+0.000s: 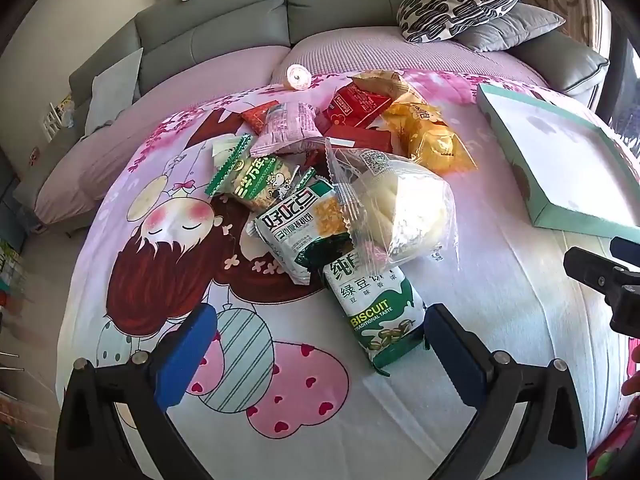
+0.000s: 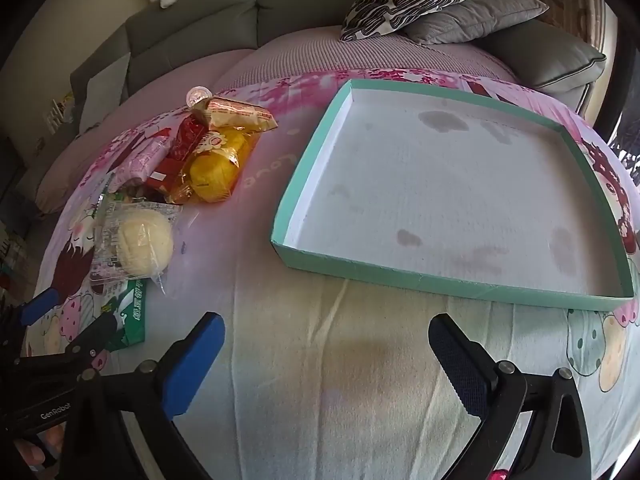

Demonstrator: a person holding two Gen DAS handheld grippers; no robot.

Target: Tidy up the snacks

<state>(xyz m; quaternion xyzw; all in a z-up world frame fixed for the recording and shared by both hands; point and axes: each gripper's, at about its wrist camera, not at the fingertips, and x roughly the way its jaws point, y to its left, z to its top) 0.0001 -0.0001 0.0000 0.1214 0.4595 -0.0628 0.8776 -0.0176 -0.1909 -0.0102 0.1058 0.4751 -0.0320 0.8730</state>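
Snack packets lie heaped on the pink cartoon-print cloth, beside a shallow teal cardboard box; both the left hand-held gripper and right hand-held gripper hover spread, holding nothing.

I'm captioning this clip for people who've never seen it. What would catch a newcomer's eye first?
Probably the bright heap of snack packets piled on the pink cartoon-print cloth, with a clear-wrapped pale bun on top and a green biscuit pack nearest the open left claw. To its right lies a wide, shallow teal box, with nothing in it, just beyond the open right claw.
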